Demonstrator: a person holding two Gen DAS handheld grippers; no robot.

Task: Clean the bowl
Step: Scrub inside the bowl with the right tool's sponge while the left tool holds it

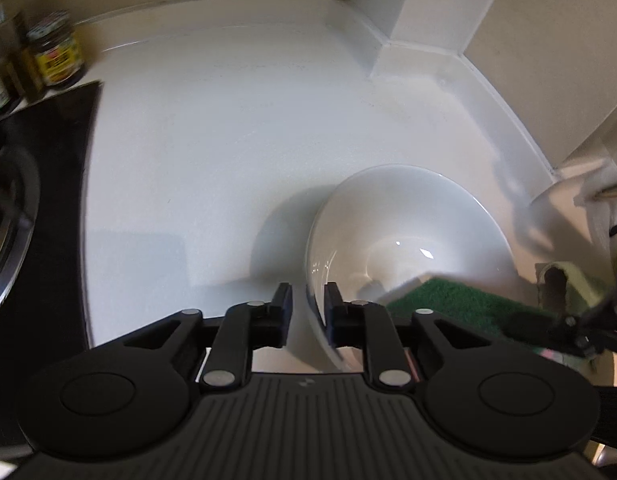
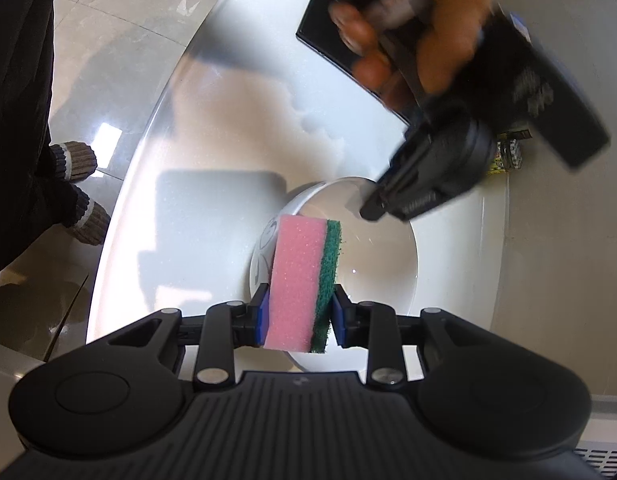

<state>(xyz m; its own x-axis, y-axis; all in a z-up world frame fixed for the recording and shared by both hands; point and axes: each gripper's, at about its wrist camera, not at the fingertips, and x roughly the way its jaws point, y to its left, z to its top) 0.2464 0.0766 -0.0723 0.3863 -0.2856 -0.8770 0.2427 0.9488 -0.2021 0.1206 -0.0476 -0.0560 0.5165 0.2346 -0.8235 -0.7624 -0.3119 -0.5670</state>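
Note:
A white bowl (image 1: 412, 236) rests tilted on the white counter. My left gripper (image 1: 307, 304) is shut on the bowl's near rim, one finger outside and one inside. The green face of a sponge (image 1: 460, 300) reaches into the bowl from the right. In the right wrist view my right gripper (image 2: 297, 314) is shut on a pink sponge with a green scouring side (image 2: 304, 280), held upright over the bowl (image 2: 380, 264). The left gripper (image 2: 424, 184), held by a hand, shows blurred at the bowl's far rim.
A black hob (image 1: 44, 184) with a metal pan lies at the left. Jars (image 1: 56, 54) stand at the back left corner. A white wall corner (image 1: 412, 36) rises behind the bowl. The counter edge and tiled floor (image 2: 108, 60) show at the left, with slippered feet (image 2: 80, 196).

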